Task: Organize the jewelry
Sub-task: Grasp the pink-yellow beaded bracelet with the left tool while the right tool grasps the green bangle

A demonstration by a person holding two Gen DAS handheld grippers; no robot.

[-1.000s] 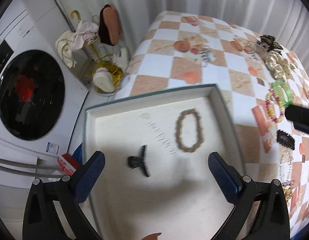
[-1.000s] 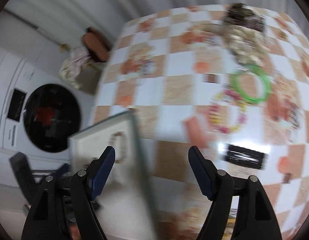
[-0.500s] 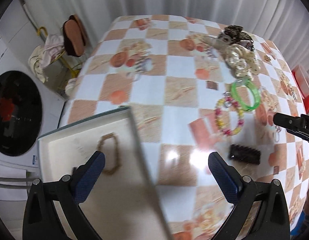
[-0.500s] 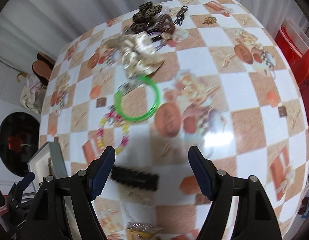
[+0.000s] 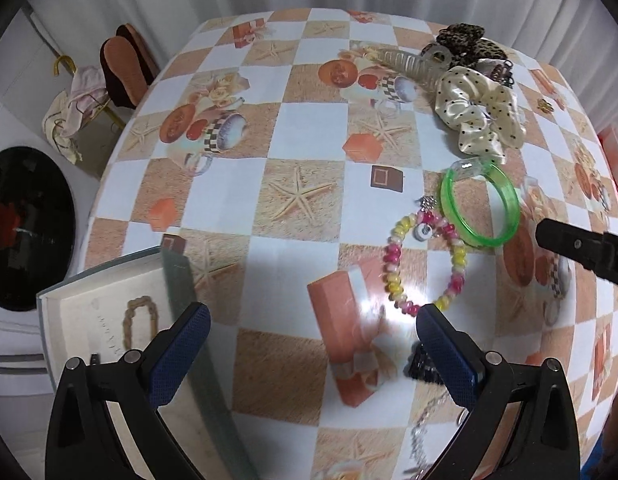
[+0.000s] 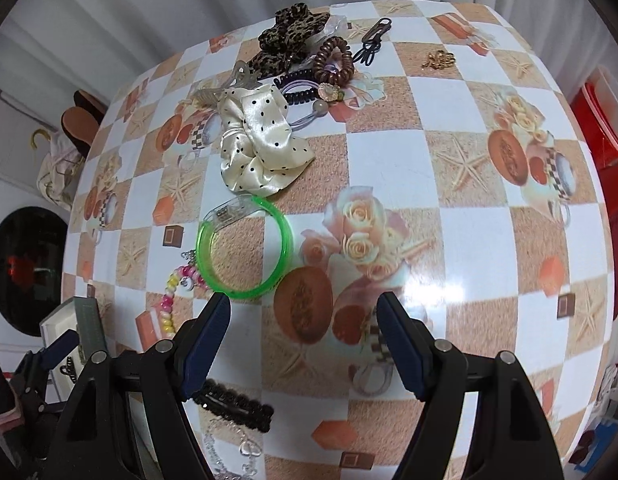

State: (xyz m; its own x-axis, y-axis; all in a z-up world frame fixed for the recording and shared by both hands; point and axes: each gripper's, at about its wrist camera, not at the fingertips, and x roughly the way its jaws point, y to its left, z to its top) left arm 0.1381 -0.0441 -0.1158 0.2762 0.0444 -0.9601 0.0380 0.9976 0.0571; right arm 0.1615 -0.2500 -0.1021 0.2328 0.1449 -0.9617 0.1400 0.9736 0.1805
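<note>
Green plastic bangle (image 6: 245,248) flat on the checkered tablecloth (image 6: 449,184), touching a pink-and-yellow beaded bracelet (image 5: 425,256) on its near-left side and lying just below a cream polka-dot scrunchie (image 6: 261,140). Beyond the scrunchie, a leopard-print scrunchie (image 6: 289,36), a brown spiral hair tie (image 6: 333,60) and a clear claw clip (image 5: 409,66). Black hair clip (image 6: 233,404) near the table's front edge, by a silver chain (image 6: 229,448). White tray (image 5: 89,328) at the table's left edge, holding a brown braided bracelet (image 5: 139,322). Right gripper (image 6: 303,344) spread wide, empty, above bare cloth just beside the bangle. Left gripper (image 5: 309,352) likewise spread wide, empty, between tray and beaded bracelet.
</note>
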